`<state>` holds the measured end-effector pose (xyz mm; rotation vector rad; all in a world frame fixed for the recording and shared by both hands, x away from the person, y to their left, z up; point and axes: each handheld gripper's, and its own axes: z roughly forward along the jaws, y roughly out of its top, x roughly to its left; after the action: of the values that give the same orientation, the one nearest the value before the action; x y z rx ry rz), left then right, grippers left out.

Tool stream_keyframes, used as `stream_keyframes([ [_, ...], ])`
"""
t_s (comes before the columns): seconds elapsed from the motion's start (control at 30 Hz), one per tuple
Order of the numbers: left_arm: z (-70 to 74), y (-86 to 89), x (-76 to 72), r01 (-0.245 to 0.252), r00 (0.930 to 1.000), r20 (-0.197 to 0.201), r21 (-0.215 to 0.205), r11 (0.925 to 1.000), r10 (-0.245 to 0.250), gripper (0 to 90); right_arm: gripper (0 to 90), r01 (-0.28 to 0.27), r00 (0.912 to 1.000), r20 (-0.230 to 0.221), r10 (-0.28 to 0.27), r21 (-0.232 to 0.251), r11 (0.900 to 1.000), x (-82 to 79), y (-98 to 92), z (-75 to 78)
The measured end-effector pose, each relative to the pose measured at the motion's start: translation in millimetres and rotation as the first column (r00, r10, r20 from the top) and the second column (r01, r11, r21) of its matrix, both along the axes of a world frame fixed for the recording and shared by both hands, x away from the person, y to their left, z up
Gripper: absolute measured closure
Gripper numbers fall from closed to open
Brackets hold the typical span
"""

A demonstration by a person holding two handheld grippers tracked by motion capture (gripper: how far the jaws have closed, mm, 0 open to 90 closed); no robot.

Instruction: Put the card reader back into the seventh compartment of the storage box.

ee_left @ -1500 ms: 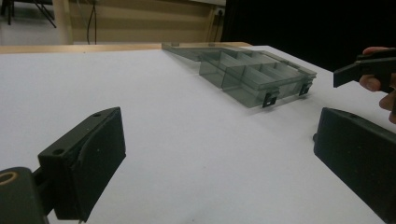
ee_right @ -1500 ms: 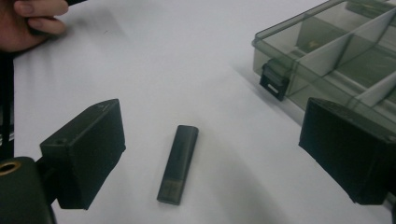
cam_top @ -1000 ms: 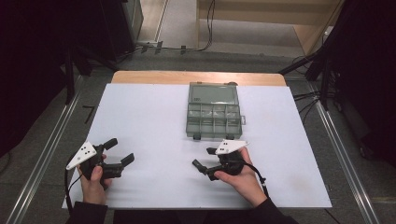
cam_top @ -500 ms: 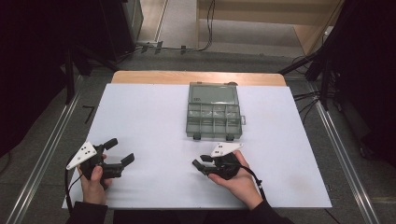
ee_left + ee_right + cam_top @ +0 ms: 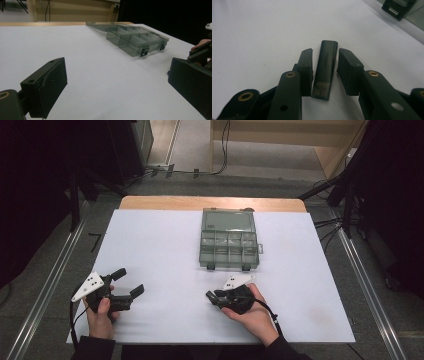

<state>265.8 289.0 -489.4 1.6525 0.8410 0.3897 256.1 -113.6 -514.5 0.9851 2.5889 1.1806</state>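
White table (image 5: 165,245), open organizer box (image 5: 229,246) at far middle | right gripper (image 5: 325,66) jaws just closing around adapter stick (image 5: 325,68), slim gaps either side | left gripper (image 5: 117,85) wide open, empty | risk: uneven pinch, stick twisting or skidding away

One dark USB stick (image 5: 325,67) between the right gripper's (image 5: 325,66) jaws, one clear compartment box (image 5: 229,245) with its lid open beyond both grippers, two hand-held grippers, left gripper (image 5: 129,282) included, one white table sheet (image 5: 165,250) beneath them
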Motion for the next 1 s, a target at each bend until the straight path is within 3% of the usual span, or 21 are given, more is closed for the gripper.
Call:
stream_keyframes([
  [0.23,0.0,-0.2,-0.3,-0.001,1.0,0.0,0.003,1.0,0.001,1.5,66.3,0.003,0.9984,0.057,0.001,-0.067,0.998,-5.0,5.8,-0.8],
  [0.33,0.3,-0.2,-0.6,-0.001,1.0,0.002,0.004,1.0,0.001,1.5,68.7,0.006,0.998,0.063,-0.002,-0.072,0.997,-5.4,6.2,-1.0],
  [0.63,0.1,-0.5,-0.2,0.0,1.0,0.003,0.001,1.0,0.0,1.5,71.5,0.011,0.998,0.063,-0.007,-0.059,0.998,-4.1,4.6,-1.3],
  [1.0,0.4,-0.3,-0.4,0.0,1.0,0.004,0.005,1.0,0.0,1.6,71.6,0.014,0.9976,0.068,-0.013,-0.004,1.0,-3.6,-0.6,5.5],
])
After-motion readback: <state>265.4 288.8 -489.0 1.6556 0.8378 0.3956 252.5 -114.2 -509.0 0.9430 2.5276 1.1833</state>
